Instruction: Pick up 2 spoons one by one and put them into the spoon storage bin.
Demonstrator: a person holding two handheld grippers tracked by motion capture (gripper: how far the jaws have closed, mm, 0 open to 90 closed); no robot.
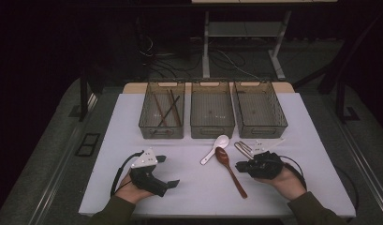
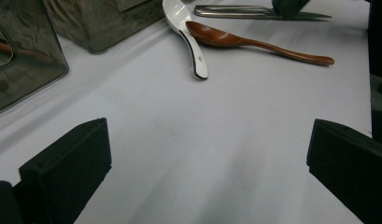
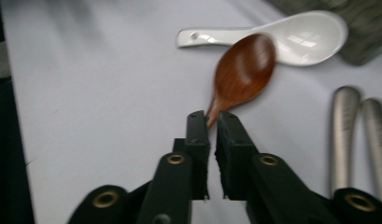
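**Right tool at the wooden spoon**

The right tool, jaws nearly closed, meets the wooden spoon at its neck; whether it grips is unclear. The spoon lies on the table beside a white spoon. The left tool rests wide open.

Ahead of you on the white bench stand three see-through bins in a row, side by side. The left bin holds a few brown chopsticks lying crossed. You can see small dark specks in the middle bin and the right bin, too small to tell. Beyond the bench, cables trail over the grey floor.
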